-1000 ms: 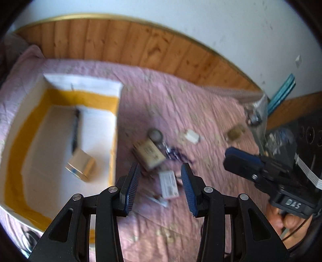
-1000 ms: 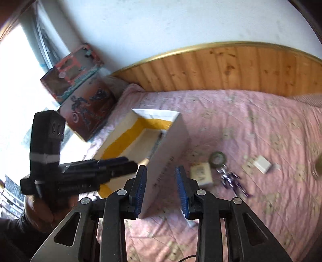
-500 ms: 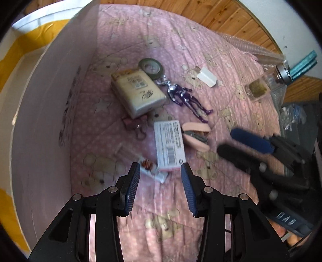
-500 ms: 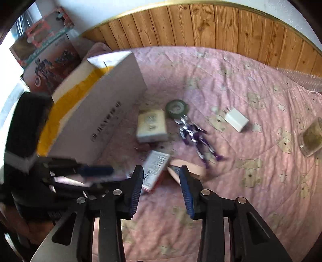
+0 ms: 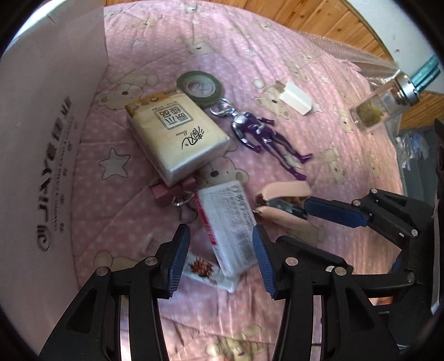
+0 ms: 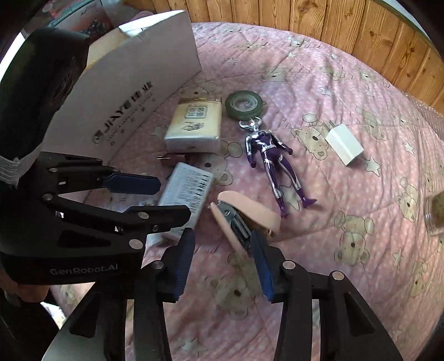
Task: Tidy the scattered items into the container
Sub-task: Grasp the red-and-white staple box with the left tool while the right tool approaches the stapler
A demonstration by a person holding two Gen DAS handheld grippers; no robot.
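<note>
My left gripper [image 5: 219, 261] points down at the pink quilt with its jaws opening. The near end of a white barcoded pack [image 5: 227, 230] lies between its fingertips, and neither pad presses on it. A small sachet [image 5: 205, 270] lies under that pack. My right gripper [image 6: 222, 258] hovers beside it, jaws opening too. The near end of a pink stapler [image 6: 249, 211] sits just inside its right finger, not pinched. The white cardboard box [image 5: 50, 138] stands at the left, its inside hidden. In the right wrist view the left gripper [image 6: 172, 197] straddles the pack [image 6: 188, 188].
Scattered on the quilt are a tissue pack [image 5: 177, 133], a green tape roll [image 5: 199, 83], a purple figure keychain [image 5: 263, 138], a white charger [image 5: 295, 97], a pink binder clip [image 5: 172, 191] and a glass jar [image 5: 380, 111]. A wooden headboard [image 6: 333, 25] runs behind.
Both grippers have dropped from above the box down to the items on the quilt. Both pairs of jaws have widened. The pack and stapler now sit at their fingertips.
</note>
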